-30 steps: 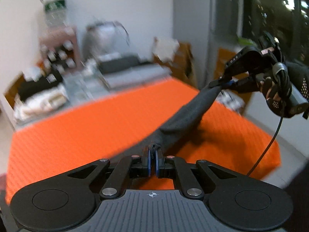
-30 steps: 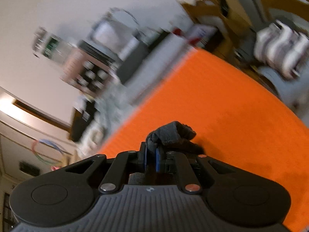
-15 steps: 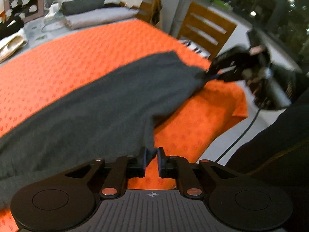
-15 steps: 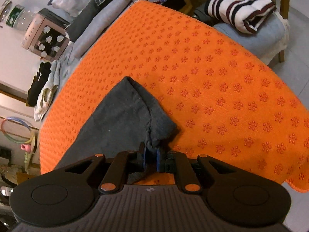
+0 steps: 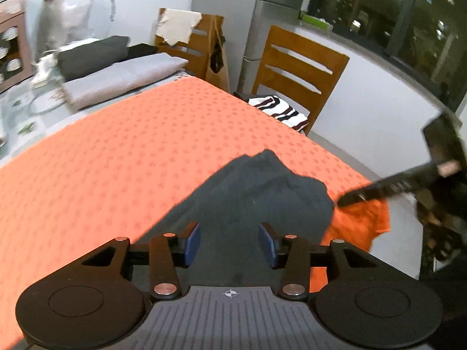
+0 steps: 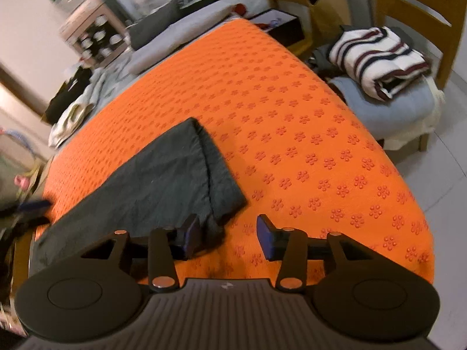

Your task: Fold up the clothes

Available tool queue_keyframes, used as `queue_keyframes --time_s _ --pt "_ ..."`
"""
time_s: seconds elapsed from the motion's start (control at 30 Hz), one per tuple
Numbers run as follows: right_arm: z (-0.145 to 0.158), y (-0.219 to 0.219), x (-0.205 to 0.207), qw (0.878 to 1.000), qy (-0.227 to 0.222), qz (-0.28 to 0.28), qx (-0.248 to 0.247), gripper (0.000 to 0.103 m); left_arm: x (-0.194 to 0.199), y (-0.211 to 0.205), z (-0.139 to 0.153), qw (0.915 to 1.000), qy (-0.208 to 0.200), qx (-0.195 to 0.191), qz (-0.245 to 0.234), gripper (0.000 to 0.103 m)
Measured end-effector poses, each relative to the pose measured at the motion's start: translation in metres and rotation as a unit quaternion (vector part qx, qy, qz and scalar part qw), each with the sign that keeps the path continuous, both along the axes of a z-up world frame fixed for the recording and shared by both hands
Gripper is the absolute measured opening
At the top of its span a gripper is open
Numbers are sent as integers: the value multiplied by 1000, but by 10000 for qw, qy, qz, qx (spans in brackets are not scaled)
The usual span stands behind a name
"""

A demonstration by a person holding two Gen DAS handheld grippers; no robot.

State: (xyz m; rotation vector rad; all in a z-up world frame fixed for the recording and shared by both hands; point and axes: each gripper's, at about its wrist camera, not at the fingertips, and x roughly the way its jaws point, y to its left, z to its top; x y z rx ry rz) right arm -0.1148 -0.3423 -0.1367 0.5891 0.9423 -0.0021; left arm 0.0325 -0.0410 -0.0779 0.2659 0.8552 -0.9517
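Both grippers just opened; garment [image 6: 163, 180] lies below.

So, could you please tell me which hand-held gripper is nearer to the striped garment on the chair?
The right hand-held gripper, at the dark garment's end facing the striped garment; the left hand-held gripper is at the opposite end.

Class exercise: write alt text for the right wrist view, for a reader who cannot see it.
A dark grey garment lies flat on an orange dotted cloth; the right gripper sits just above the garment's near corner, jaws open, gripping nothing. Behind, a folded striped top rests on a wooden chair.
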Motion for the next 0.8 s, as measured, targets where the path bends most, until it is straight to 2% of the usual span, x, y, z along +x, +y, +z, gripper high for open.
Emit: queue_keyframes --time_s 0.3,0.43,0.6,0.63,0.67,0.7,0.8 --pt "-6 -2 -14 9988 -106 464 -58 50 36 -89 -33 9983 -59 185 -555 48" --pt "-7 -5 -20 9993 -88 344 -90 51 41 -112 -44 9959 -128 271 -848 48" --pt "-10 -4 -28 9997 -79 222 -88 55 50 -126 -55 9943 -198 340 -989 48" --pt "-11 -3 -30 9998 -62 193 -78 55 51 -128 -57 9939 -215 344 -1024 41" --pt "-11 -2 -31 9998 -57 153 -66 55 52 -129 -58 9933 -233 337 -1084 25" --pt "-12 -1 -32 9999 -56 110 -54 55 51 -129 -58 9928 -298 303 -1120 4" --pt "-12 3 -33 10000 -66 5 -41 55 49 -125 -47 9927 -530 75 -1078 3"
